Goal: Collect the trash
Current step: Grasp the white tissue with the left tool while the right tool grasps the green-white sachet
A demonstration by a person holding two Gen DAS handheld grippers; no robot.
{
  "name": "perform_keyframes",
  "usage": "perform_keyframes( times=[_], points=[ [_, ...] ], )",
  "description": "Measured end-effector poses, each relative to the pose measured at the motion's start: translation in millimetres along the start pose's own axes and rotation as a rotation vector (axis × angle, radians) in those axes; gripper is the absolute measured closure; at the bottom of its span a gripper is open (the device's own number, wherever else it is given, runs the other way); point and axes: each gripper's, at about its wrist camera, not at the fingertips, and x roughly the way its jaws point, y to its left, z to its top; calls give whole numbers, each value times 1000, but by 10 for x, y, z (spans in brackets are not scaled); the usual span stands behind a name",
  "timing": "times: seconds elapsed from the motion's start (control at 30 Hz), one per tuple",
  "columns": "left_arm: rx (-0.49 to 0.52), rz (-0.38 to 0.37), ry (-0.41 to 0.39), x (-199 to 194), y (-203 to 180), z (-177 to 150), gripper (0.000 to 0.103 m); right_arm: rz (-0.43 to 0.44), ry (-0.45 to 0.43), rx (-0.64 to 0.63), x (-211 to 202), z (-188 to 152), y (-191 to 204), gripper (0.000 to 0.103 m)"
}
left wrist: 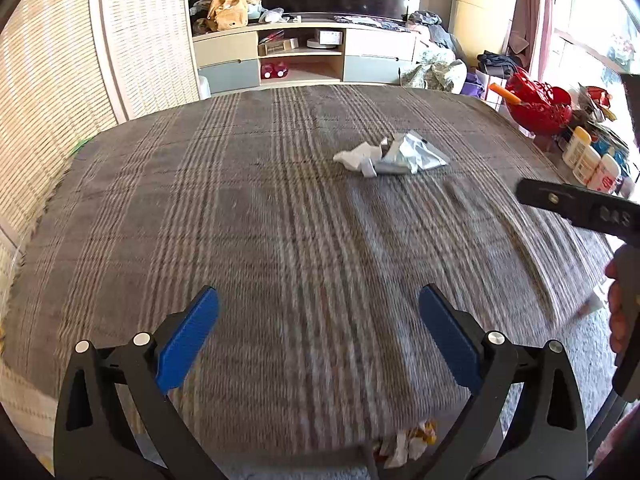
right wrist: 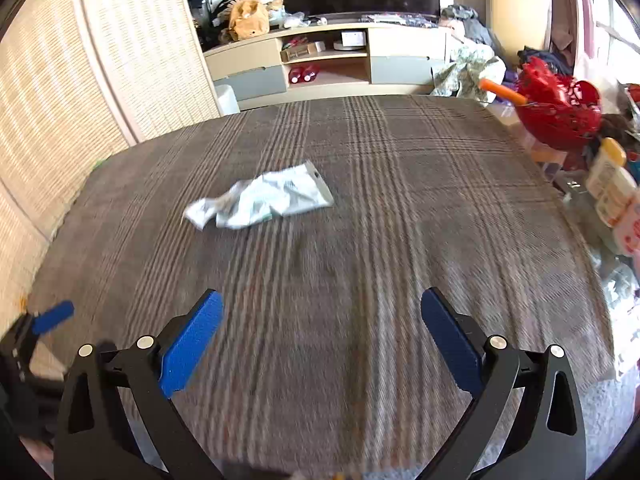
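Left tongs [left wrist: 319, 312], right tongs [right wrist: 322, 314] both spread, empty; crumpled wrapper [right wrist: 260, 200] well ahead on plaid cloth [right wrist: 400, 240].

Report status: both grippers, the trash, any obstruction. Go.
Left gripper open, empty. Right gripper open, empty. Crumpled wrapper lying on plaid tablecloth, untouched. Path clear.

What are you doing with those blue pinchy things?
A person is tidying up trash with a gripper in each hand. The left gripper and the right gripper are both open and hold nothing. They hover over a table with a plaid cloth. A crumpled white wrapper lies ahead on the cloth, not yet picked up. More scraps show below the table's near edge.
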Motion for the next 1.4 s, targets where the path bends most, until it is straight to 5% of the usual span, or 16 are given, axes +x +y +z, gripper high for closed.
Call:
perform_keyframes(
  times=[0.13,0.3,0.47,0.73,0.8,1.17,1.2,1.37,1.4],
  points=[
    [-22,-15,2,200,-17,180,8,20,4,20,303,284,41,5],
    [-5,-14,-3,375,-65,382,8,84,41,59,670,586,123,30],
    [12,-14,-13,483,-105,511,8,94,103,54,997,765,299,34],
    [24,-4,-8,673,-112,620,8,-17,146,11,1280,732,374,35],
    [28,-2,-10,709,-122,637,8,-76,133,-30,1303,713,335,42],
    [36,-29,-7,1038,-247,872,10,-92,101,-123,1163,590,96,64],
    [37,-31,-2,1076,-264,885,13,-97,91,-132,1142,567,89,65],
    [37,-73,64,1287,-294,881,73,-89,64,-151,986,415,7,70],
    [41,-82,66,1292,-302,864,77,-85,64,-151,940,363,-8,70]
  ],
)
